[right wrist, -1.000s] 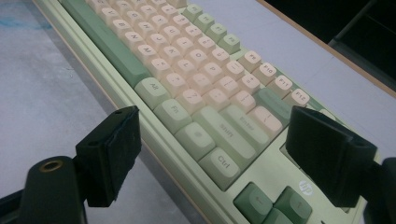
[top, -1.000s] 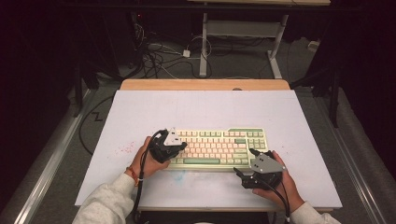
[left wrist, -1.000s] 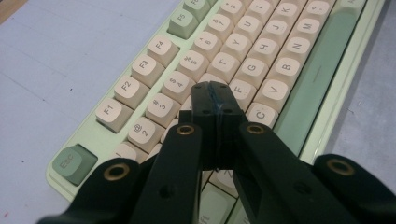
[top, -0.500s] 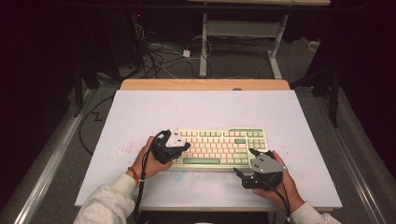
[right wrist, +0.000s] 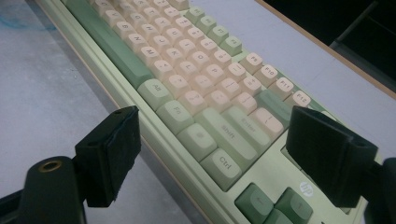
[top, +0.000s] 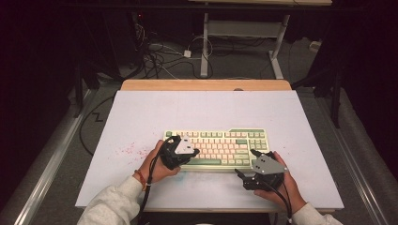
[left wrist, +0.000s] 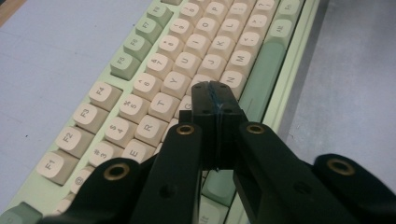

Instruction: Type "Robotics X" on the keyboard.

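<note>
Keyboard (top: 218, 146), pale green case with cream and green keycaps, lies flat on the white counter (top: 141, 117), in the lower centre of the high view, long side parallel to the counter's near edge. Left gripper (top: 191, 151) sits over the lower left part of the keyboard in the high view, held by the person's left hand (top: 157, 165). In the left gripper view its jaws are clenched pad against pad with nothing between them, tips hovering over the letter rows near the G and B keys, just above the green space bar (left wrist: 259, 77); whether the tips touch a key cannot be determined. Right gripper (top: 248, 166) sits at the lower right of the high view, just beside the keyboard's near right corner, held by the right hand (top: 281, 185). In the right gripper view its jaws stand released and wide apart, framing the Shift (right wrist: 231, 128) and Ctrl (right wrist: 223, 163) keys without contact. Faint red specks (top: 126, 151) mark the counter left of the keyboard. Light wooden strip (top: 206, 85) runs along the counter's far edge
</note>
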Demonstrator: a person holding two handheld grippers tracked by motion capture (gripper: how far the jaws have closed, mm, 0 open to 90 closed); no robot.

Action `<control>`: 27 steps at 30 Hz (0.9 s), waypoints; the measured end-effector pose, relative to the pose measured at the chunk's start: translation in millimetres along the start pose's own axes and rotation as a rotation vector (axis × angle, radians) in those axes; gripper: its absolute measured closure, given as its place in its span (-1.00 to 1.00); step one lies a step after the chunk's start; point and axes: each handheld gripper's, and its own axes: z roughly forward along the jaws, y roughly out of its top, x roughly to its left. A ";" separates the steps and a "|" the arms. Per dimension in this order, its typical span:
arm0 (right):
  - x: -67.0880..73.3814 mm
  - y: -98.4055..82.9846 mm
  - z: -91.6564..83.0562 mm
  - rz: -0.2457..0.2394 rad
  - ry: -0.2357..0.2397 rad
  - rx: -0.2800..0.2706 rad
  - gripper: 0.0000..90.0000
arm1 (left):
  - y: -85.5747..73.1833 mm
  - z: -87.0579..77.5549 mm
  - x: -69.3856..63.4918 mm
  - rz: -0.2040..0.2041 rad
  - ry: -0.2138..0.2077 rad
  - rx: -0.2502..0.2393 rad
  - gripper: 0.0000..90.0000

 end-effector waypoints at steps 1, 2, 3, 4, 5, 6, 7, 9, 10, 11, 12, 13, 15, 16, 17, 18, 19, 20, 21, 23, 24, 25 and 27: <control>0.0 0.0 0.1 -0.001 0.000 0.001 -0.59 | 0.5 0.9 -0.9 0.001 -0.007 0.002 0.95; 0.1 -0.1 0.2 -0.001 0.000 0.001 -0.59 | 0.9 2.0 -2.2 0.005 -0.007 0.005 0.95; 0.1 -0.1 0.3 -0.002 0.001 0.002 -0.59 | 1.3 2.7 -3.0 0.010 -0.011 0.008 0.95; 0.2 -0.2 0.4 -0.001 0.002 0.003 -0.59 | 1.7 3.5 -3.8 0.012 -0.015 0.009 0.95; 0.2 -0.2 0.5 -0.002 0.002 0.003 -0.59 | 2.1 4.3 -4.7 0.016 -0.018 0.011 0.95; 0.3 -0.2 0.5 -0.002 0.003 0.004 -0.59 | 2.5 5.2 -5.7 0.017 -0.020 0.011 0.95; 0.2 -0.3 0.6 -0.003 0.003 0.004 -0.59 | 2.9 5.8 -6.5 0.024 -0.023 0.015 0.95; 0.4 -0.4 0.7 -0.002 0.004 0.006 -0.59 | 3.7 7.2 -8.2 0.027 -0.027 0.017 0.95; 0.4 -0.4 0.7 -0.003 0.004 0.006 -0.59 | 4.2 7.9 -8.8 0.031 -0.031 0.020 0.95; 0.4 -0.4 0.6 -0.001 0.004 0.007 -0.59 | 4.4 8.4 -9.3 0.032 -0.033 0.020 0.95; 0.1 -0.5 0.7 -0.003 0.004 0.006 -0.59 | 4.6 9.1 -10.0 0.035 -0.034 0.022 0.95; 0.0 -0.5 0.7 -0.003 0.004 0.007 -0.59 | 4.7 9.5 -10.4 0.038 -0.036 0.022 0.95; 0.1 -0.5 0.7 -0.004 0.006 0.008 -0.60 | 4.5 10.5 -11.2 0.042 -0.033 0.025 0.95; 0.3 -0.6 0.8 -0.008 0.004 0.010 -0.60 | 4.3 11.0 -11.2 0.041 -0.038 0.028 0.95; 0.4 -0.7 0.9 -0.009 0.004 0.012 -0.60 | 4.0 11.7 -11.4 0.043 -0.036 0.031 0.95; 0.3 -0.9 1.1 -0.008 0.005 0.013 -0.60 | 3.9 12.2 -11.7 0.045 -0.035 0.034 0.95; 0.3 -1.0 1.2 -0.007 0.005 0.013 -0.60 | 3.9 12.5 -11.7 0.046 -0.037 0.036 0.95; 0.2 -1.0 1.3 -0.005 0.004 0.013 -0.60 | 3.9 12.7 -11.8 0.046 -0.039 0.038 0.95; 0.2 -1.0 1.2 -0.005 0.004 0.014 -0.60 | 3.9 13.1 -12.1 0.050 -0.040 0.041 0.95; 0.3 -1.0 1.2 -0.006 0.005 0.013 -0.60 | 4.0 13.8 -12.7 0.061 -0.040 0.049 0.95; 0.3 -1.0 1.3 -0.006 0.007 0.015 -0.60 | 3.9 14.2 -12.9 0.064 -0.042 0.053 0.95; 0.3 -1.1 1.5 -0.007 0.008 0.018 -0.60 | 3.8 14.7 -13.1 0.065 -0.042 0.056 0.95; 0.8 -1.2 1.8 -0.009 0.010 0.022 -0.60 | 3.4 15.5 -13.5 0.067 -0.041 0.062 0.95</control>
